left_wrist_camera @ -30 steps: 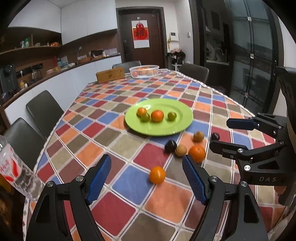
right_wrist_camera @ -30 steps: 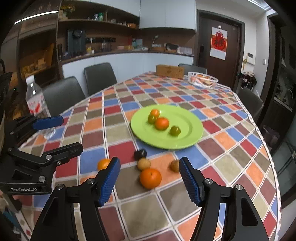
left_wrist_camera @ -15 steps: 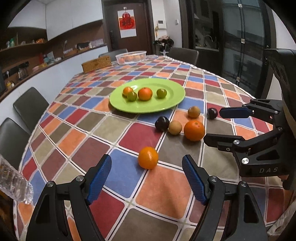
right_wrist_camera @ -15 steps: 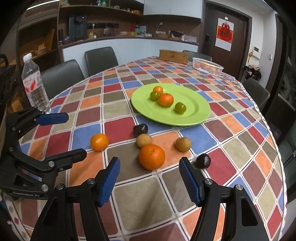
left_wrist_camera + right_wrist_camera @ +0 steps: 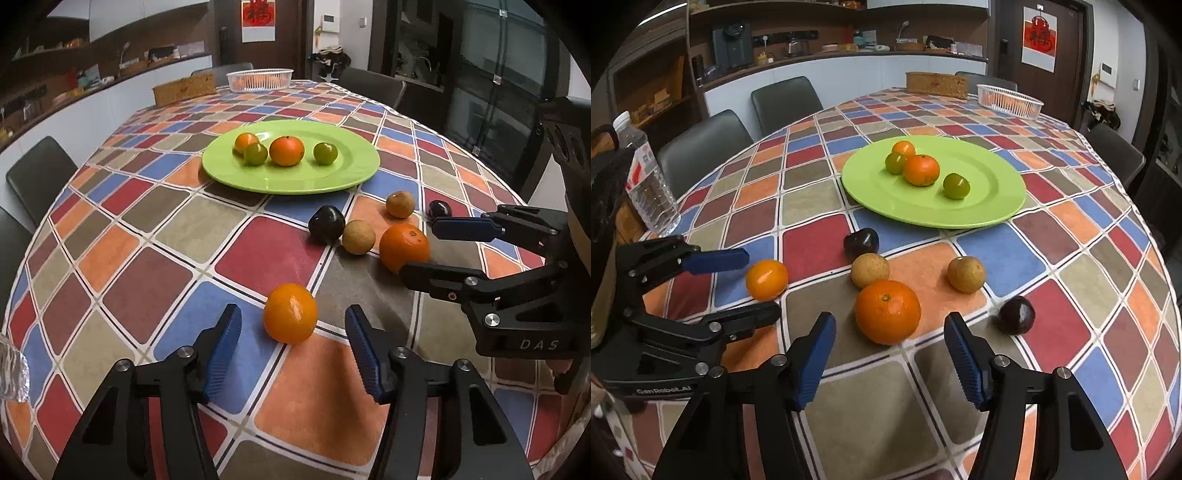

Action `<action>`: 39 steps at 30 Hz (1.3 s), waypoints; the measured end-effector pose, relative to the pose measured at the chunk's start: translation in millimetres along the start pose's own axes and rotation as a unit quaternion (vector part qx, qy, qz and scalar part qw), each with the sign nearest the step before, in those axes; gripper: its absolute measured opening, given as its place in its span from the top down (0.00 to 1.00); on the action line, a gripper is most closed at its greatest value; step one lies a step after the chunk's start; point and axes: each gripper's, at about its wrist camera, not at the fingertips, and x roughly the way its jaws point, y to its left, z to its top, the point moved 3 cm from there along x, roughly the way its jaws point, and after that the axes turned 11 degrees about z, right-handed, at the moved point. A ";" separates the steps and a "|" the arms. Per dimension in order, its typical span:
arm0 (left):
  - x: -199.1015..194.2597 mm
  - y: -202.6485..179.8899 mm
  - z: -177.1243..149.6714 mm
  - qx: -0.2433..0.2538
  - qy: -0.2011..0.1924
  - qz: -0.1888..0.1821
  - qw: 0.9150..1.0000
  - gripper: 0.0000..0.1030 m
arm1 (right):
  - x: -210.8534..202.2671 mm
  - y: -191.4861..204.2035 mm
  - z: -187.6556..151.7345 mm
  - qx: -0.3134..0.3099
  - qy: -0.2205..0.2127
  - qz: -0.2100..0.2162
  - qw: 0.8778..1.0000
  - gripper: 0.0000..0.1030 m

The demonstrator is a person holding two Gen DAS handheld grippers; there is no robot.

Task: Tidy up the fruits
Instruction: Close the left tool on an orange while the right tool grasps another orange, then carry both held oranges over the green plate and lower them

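Now both of my claws have come in low and close compared with a second ago, when they hung farther back and the fruit looked small between the fingers.

On the checked table [image 5: 155, 206] the green plate [image 5: 343, 173] sits toward the far middle, holding four fruits: two oranges and two small green ones. Six more lie loose on the cloth on the near side of it.

My right claw [image 5: 890, 358] stands wide open and empty, with the big orange [image 5: 887, 311] just beyond its blue pads, centred in the gap and touching neither finger. My left claw [image 5: 293, 354] is spread wide too, holding nothing, and the small orange [image 5: 290, 313] lies just ahead of its tips, a little left of centre. A second ago that orange was well ahead of the fingers; the approach has closed nearly all of that.

I read this as both claws lined up for a pick at once, each on its own orange, with neither grip begun.

Smaller things remain: two tan round fruits [image 5: 870, 270] [image 5: 966, 274] and two dark plums [image 5: 861, 242] [image 5: 1016, 314], scattered around the big orange. The nearer tan one sits almost against it, so closing there may nudge it.
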 end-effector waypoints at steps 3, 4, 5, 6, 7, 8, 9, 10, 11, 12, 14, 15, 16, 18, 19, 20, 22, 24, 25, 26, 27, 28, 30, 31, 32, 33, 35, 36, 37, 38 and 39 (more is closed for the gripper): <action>3.6 1.1 1.5 -0.007 0.005 -0.001 1.000 0.53 | 5.9 -3.0 3.1 0.009 0.003 0.008 1.000 0.44; 4.8 1.8 1.8 -0.011 0.007 -0.001 1.000 0.54 | 7.3 -3.5 3.1 0.010 0.006 0.010 1.000 0.48; 5.9 2.3 2.0 -0.013 0.010 -0.002 1.000 0.56 | 9.7 -4.5 3.2 0.013 0.010 0.013 1.000 0.50; 7.3 2.7 2.1 -0.017 0.012 -0.002 1.000 0.60 | 11.4 -4.8 3.4 0.016 0.012 0.015 1.000 0.50; 9.2 3.1 2.0 -0.020 0.017 -0.004 1.000 0.61 | 12.8 -5.3 3.7 0.019 0.012 0.018 1.000 0.50; 10.5 3.4 2.1 -0.022 0.019 -0.005 1.000 0.65 | 14.8 -5.9 4.1 0.022 0.014 0.020 0.999 0.50; 12.1 4.0 2.0 -0.025 0.023 -0.007 0.999 0.69 | 16.4 -6.4 4.3 0.023 0.016 0.020 0.999 0.50; 12.1 4.0 2.5 -0.027 0.022 -0.007 0.999 0.70 | 17.7 -6.9 4.2 0.025 0.016 0.020 0.999 0.56; 12.3 3.8 3.0 -0.028 0.022 -0.008 0.999 0.70 | 18.7 -7.4 4.0 0.026 0.018 0.021 0.999 0.59; 12.5 3.6 3.2 -0.029 0.022 -0.009 0.999 0.71 | 18.9 -7.5 3.9 0.026 0.018 0.021 0.999 0.59; 12.8 3.0 3.7 -0.030 0.023 -0.010 0.999 0.71 | 18.6 -7.6 3.7 0.026 0.017 0.022 0.999 0.59; 12.7 3.2 3.8 -0.030 0.023 -0.009 0.999 0.71 | 18.3 -7.7 3.6 0.027 0.017 0.023 0.999 0.59; 12.3 2.7 4.1 -0.029 0.023 -0.009 0.999 0.71 | 18.2 -7.8 3.6 0.027 0.017 0.023 0.999 0.60; 9.1 2.6 4.4 -0.029 0.020 -0.009 0.999 0.71 | 17.0 -7.8 3.6 0.028 0.014 0.023 0.999 0.60; 6.7 1.8 4.8 -0.029 0.018 -0.008 0.999 0.71 | 15.8 -7.5 3.6 0.028 0.012 0.023 0.999 0.60; 4.8 1.4 5.5 -0.029 0.016 -0.008 0.999 0.71 | 14.3 -7.0 3.8 0.028 0.010 0.023 0.999 0.60; -0.3 0.9 7.4 -0.029 0.010 -0.006 0.999 0.71 | 10.4 -6.5 4.3 0.029 0.007 0.024 0.999 0.60; -6.0 0.3 9.4 -0.031 0.004 -0.005 1.000 0.71 | 6.1 -5.4 4.8 0.028 0.002 0.024 0.999 0.60; -8.3 0.1 10.1 -0.031 0.001 -0.005 1.000 0.71 | 4.0 -4.9 5.4 0.027 0.000 0.025 0.999 0.60; -11.1 -0.3 10.7 -0.031 -0.001 -0.004 0.999 0.71 | 1.4 -4.2 6.1 0.027 -0.003 0.025 0.999 0.60; -14.2 -0.5 11.9 -0.032 -0.005 -0.004 0.999 0.71 | -0.7 -3.8 6.7 0.026 -0.005 0.026 0.999 0.60; -18.5 -1.0 13.3 -0.032 -0.010 -0.002 0.999 0.71 | -3.3 -3.1 6.9 0.026 -0.008 0.026 0.999 0.60; -24.7 -1.7 15.8 -0.031 -0.017 -0.002 0.999 0.71 | -9.9 -1.6 7.8 0.024 -0.014 0.026 0.999 0.60; -29.5 -2.2 17.6 -0.031 -0.022 0.000 0.999 0.71 | -13.0 -0.6 8.5 0.023 -0.018 0.026 0.999 0.60; -32.5 -3.1 18.9 -0.030 -0.026 0.001 0.999 0.71 | -16.5 0.2 9.5 0.022 -0.021 0.026 0.999 0.60; -35.7 -3.8 20.3 -0.030 -0.030 0.001 0.999 0.71 | -20.0 1.2 10.8 0.021 -0.025 0.026 0.999 0.60; -43.1 -5.4 23.7 -0.030 -0.038 0.001 0.999 0.71 | -27.6 2.6 12.8 0.019 -0.034 0.026 0.999 0.60; -46.1 -6.1 25.2 -0.030 -0.042 0.001 0.999 0.71 | -30.8 3.1 13.7 0.018 -0.037 0.026 0.999 0.60; -50.5 -7.1 27.6 -0.031 -0.047 0.002 0.998 0.71 | -33.6 3.8 15.0 0.017 -0.041 0.025 0.999 0.60; -53.0 -7.8 29.1 -0.032 -0.050 0.002 0.998 0.71 | -37.8 4.3 16.4 0.016 -0.046 0.025 0.998 0.60; -55.8 -8.8 31.6 -0.032 -0.053 0.002 0.998 0.71 | -41.0 4.3 17.5 0.016 -0.050 0.026 0.998 0.60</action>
